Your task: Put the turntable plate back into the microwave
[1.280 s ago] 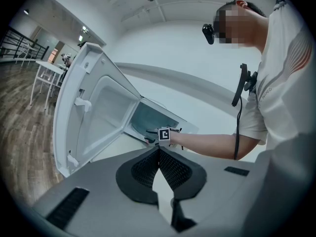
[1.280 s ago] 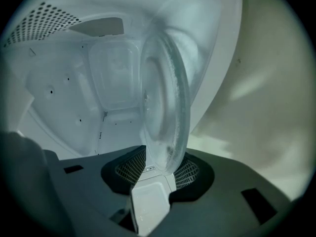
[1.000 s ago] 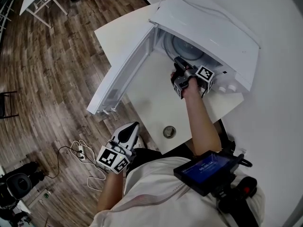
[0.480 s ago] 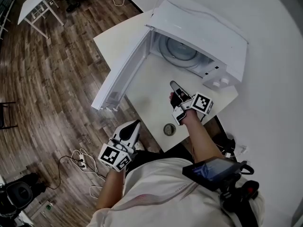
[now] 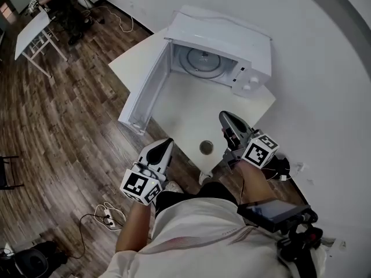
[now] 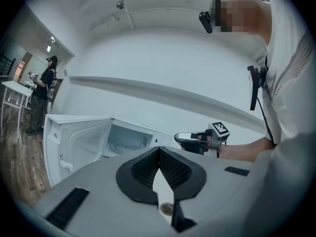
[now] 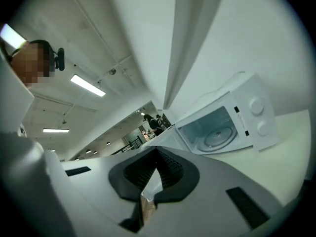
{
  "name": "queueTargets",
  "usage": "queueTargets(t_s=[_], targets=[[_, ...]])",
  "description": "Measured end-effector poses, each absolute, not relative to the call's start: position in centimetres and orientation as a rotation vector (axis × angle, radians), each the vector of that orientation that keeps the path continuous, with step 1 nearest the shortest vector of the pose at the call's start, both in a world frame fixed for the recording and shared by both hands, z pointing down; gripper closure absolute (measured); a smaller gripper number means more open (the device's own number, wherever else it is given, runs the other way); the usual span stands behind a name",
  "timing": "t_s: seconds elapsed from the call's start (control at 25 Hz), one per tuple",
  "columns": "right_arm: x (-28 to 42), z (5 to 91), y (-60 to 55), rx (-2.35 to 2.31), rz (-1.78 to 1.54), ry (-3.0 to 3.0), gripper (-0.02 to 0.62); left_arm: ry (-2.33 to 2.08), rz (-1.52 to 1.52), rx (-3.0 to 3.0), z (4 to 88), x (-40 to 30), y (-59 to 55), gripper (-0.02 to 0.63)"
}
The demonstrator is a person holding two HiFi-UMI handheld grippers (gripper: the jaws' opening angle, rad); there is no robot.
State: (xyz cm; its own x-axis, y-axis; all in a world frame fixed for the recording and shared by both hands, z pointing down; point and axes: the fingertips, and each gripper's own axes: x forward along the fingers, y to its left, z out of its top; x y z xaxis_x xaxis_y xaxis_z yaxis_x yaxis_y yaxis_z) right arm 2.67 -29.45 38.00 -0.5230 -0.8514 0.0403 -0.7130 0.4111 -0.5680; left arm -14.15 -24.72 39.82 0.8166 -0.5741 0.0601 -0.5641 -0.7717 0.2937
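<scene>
White counter (image 5: 174, 106) carries the white microwave (image 5: 223, 30), door (image 5: 148, 86) swung wide, and we see the round turntable plate (image 5: 203, 62) lying flat inside its cavity. We hold both tools near the counter's front edge, well apart from the microwave: the left tool (image 5: 167, 143) pressed together, the right tool (image 5: 224, 116) having just closed its jaws on nothing. A small round metal piece (image 5: 206, 147) sits on the counter between them.

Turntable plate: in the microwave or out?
In. The turntable plate lies on the floor of the microwave, door open.
</scene>
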Motion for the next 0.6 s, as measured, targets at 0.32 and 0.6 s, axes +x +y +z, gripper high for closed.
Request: queueTargets(t_s=[0.32,0.6], targets=[[3.6,33.1,-21.7,-1.5,-0.527,2.488,0.592,-0.793,-0.085,2.754,36.4,-13.1,-21.7,0.595],[5.3,30.5,-17.3,-1.52,-0.327,2.577,0.592,-0.826,-0.101,2.785,34.0,-10.2,-17.4,0.595]])
